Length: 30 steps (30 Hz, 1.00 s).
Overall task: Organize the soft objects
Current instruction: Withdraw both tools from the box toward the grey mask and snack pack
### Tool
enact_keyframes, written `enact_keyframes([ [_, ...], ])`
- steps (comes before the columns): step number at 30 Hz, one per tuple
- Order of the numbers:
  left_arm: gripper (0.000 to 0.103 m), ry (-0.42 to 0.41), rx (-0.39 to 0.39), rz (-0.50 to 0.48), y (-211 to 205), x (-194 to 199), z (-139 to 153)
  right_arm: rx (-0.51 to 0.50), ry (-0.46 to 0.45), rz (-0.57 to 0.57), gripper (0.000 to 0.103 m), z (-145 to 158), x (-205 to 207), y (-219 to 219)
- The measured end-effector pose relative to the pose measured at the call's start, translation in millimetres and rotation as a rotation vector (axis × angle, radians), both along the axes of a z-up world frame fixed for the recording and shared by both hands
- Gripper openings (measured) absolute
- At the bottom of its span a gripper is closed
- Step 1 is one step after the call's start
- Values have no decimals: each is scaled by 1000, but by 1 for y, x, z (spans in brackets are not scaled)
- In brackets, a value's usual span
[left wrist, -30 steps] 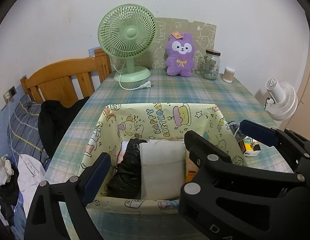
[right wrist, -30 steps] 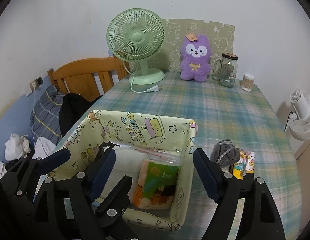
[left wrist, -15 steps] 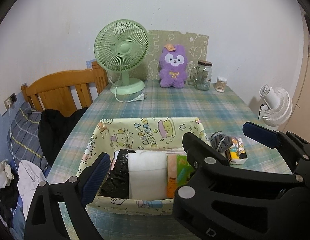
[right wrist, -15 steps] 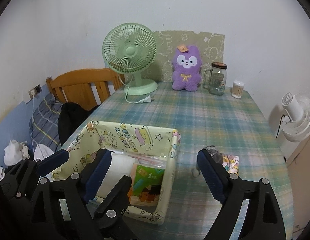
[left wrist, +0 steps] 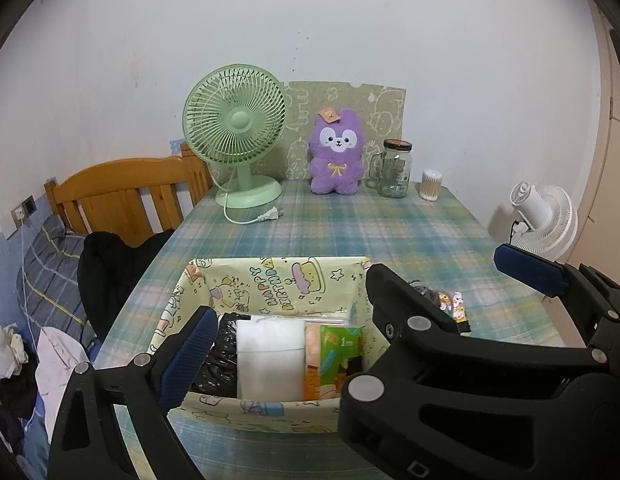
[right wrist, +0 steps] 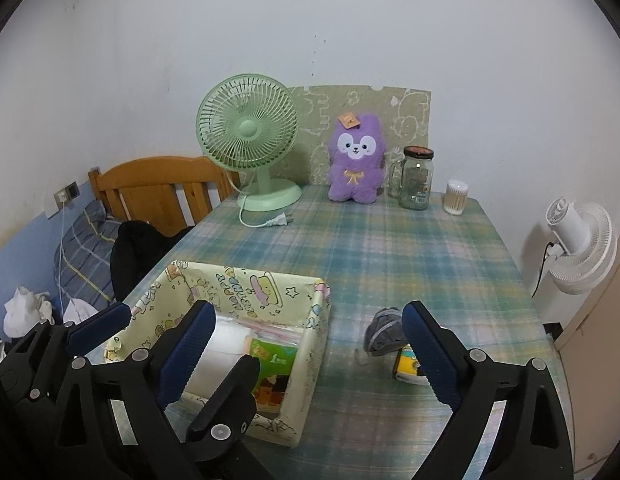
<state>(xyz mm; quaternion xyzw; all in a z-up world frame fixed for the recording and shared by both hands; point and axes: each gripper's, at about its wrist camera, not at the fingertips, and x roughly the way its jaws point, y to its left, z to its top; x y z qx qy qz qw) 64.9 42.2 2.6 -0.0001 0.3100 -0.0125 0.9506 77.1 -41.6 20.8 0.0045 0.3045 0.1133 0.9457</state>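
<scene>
While my left gripper (left wrist: pixel 350 316) hangs over the near end of the table with its blue-padded fingers (left wrist: pixel 188 350) spread wide and nothing between them, its camera looks down into the pale yellow cartoon-print fabric box (left wrist: pixel 270 280), where a crumpled black plastic bag (left wrist: pixel 218 360), a white folded soft pack (left wrist: pixel 269 356) and an orange-and-green printed tissue packet (left wrist: pixel 334 354) stand side by side. Just right of the box, partly hidden behind the right gripper's black frame, I can make out a small grey cloth bundle (left wrist: pixel 426 292). From the right wrist view, my right gripper (right wrist: pixel 306 354) is also parted and empty, one finger over the box's right end, the other over the plaid tablecloth (right wrist: pixel 390 248). The grey bundle (right wrist: pixel 384 330) lies on the cloth just right of the box, touching a small yellow printed packet (right wrist: pixel 408 366). I judge the bundle light, limp and compressible, so I would pinch it across its thick middle, where folds bunch up, rather than a loose edge that would unroll. The packet looks slick; I would squeeze its flat faces gently.
</scene>
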Motion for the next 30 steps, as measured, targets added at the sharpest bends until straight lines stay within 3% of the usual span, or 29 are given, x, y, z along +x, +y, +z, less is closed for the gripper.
enact_keyframes([
  [14, 99, -24, 10, -4, -32, -5, 7, 31, -29, -21, 99, 7, -9, -34],
  [30, 99, -6, 14, -1, -68, -2, -11, 6, -39, -14, 99, -12, -6, -66],
])
